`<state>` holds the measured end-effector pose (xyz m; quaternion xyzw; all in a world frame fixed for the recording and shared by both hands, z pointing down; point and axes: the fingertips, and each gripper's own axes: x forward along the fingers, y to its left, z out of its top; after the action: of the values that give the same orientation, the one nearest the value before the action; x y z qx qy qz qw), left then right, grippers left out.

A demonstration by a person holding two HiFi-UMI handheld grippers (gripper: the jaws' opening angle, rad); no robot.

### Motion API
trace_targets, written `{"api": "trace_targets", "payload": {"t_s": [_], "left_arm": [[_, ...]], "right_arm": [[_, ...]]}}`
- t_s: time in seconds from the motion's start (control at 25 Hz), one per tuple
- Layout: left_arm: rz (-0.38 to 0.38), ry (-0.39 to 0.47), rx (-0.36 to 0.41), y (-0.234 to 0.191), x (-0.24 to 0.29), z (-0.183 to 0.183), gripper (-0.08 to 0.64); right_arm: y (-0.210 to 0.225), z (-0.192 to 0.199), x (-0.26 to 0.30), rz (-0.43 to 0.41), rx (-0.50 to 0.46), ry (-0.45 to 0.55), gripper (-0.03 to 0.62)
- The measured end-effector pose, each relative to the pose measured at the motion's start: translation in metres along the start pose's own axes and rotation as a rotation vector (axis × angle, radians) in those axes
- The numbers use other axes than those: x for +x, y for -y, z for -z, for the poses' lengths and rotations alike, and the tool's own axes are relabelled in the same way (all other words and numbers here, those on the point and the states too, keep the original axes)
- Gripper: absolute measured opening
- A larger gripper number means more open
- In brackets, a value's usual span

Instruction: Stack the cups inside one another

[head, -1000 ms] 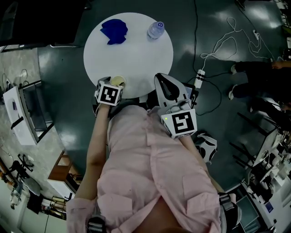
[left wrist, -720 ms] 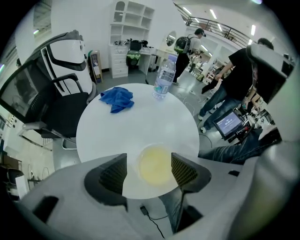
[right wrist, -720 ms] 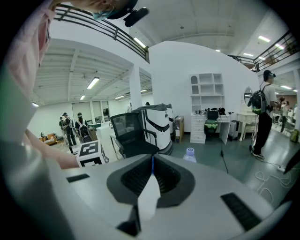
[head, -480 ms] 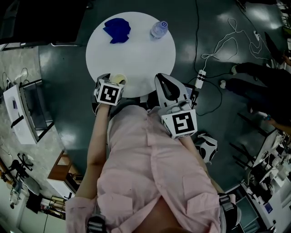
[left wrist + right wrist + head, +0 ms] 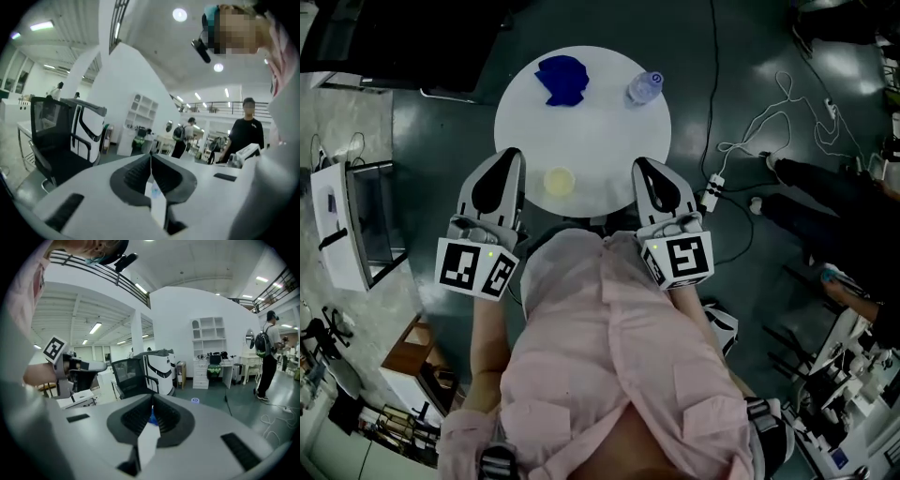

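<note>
1. The cup [image 5: 560, 181] stands alone near the table's [image 5: 581, 112] front edge, between your grippers. Swing either one low and you'll knock it off.
2. Left gripper [image 5: 508, 156] and right gripper [image 5: 643, 165]: both jaws clenched on nothing.
3. A second ago your left gripper sat at the cup. Now it's lifted clear, and its jaws have just been closing, empty.

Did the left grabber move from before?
Yes. The left gripper has gone left of the cup, near the table's rim; its jaws have just been closing, nothing between them.
</note>
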<state>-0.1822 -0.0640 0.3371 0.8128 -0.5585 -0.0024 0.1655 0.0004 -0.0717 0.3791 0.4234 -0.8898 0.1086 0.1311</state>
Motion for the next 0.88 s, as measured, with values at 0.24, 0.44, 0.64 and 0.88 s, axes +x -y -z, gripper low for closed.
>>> {"api": "trace_targets", "payload": {"t_s": [0.24, 0.44, 0.64, 0.88], "left_arm": [[-0.030, 0.174, 0.174, 0.032, -0.028, -0.044, 0.020], [-0.089, 0.086, 0.072, 0.027, -0.039, 0.000, 0.020], [-0.091, 0.063, 0.002, 0.007, -0.040, 0.012, 0.020], [-0.074, 0.058, 0.008, 0.007, -0.040, 0.012, 0.020]], "right_arm": [[-0.012, -0.033, 0.000, -0.050, -0.006, 0.116, 0.031], [-0.026, -0.032, 0.000, -0.045, -0.017, 0.113, 0.031], [-0.038, -0.027, 0.008, -0.044, -0.018, 0.073, 0.031], [-0.045, -0.026, 0.006, -0.047, -0.034, 0.077, 0.031]]}}
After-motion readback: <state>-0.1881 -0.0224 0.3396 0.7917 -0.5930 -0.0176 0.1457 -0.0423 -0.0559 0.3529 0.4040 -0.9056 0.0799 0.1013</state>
